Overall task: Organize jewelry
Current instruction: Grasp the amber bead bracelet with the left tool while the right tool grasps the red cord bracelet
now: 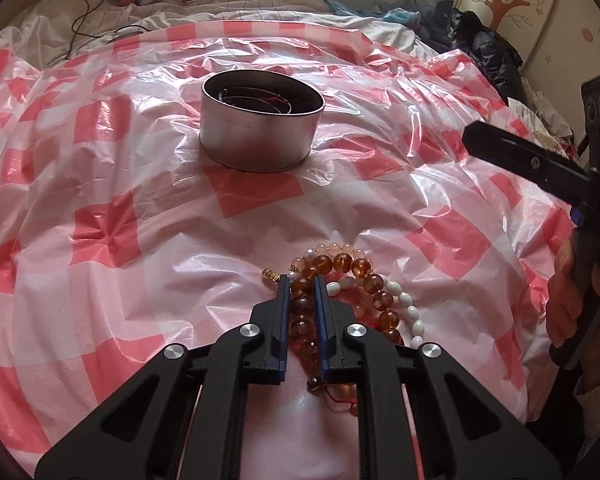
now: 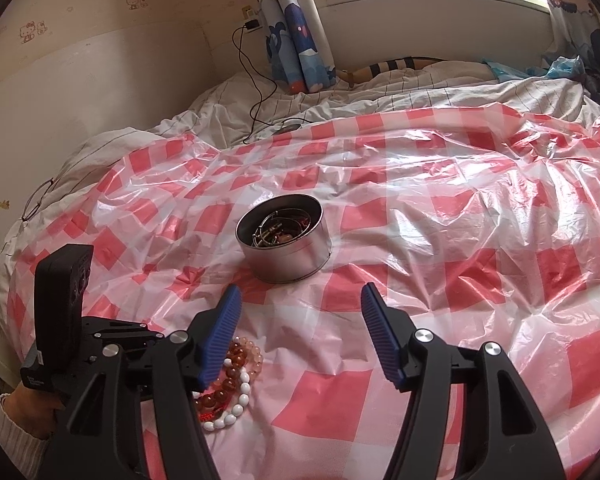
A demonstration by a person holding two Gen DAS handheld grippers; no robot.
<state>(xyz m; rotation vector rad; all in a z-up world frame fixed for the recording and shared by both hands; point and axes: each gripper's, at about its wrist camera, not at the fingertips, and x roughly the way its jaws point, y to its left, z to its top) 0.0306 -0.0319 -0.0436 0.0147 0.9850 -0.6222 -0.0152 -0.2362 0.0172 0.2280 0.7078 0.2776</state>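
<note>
Partway through, by my read. Far left, a pair of glasses (image 2: pixel 40 200) lies on the white bedding, off the checked plastic sheet (image 2: pixel 440 248); not part of the job as far as I can tell.

Your left gripper (image 1: pixel 300 280) is down on the leftover pile, fingers narrowed to a slim gap with a run of the amber bead bracelet (image 1: pixel 342 264) between the blue pads. They look pinched onto the beads, though the bracelet lies on the sheet, not lifted.

Tangled with it: a white bead bracelet (image 1: pixel 410 312), a pale pink bead strand (image 1: pixel 332 249), a small gold piece (image 1: pixel 271 275) just left of the fingertips, and a red cord (image 1: pixel 342 402) trailing under the gripper.

The round metal tin (image 2: pixel 286 254) sits beyond the pile, near centre of the sheet, apart from the beads. It already holds metal bangles (image 2: pixel 278 222) and a few darker bits, so some of the sorting looks done.

Your right gripper (image 2: pixel 298 300) hovers wide open, holding nothing, just right of the pile.

Left to do: lift amber strand, drop in tin, then the rest. Expect neighbouring strands to drag along.
</note>
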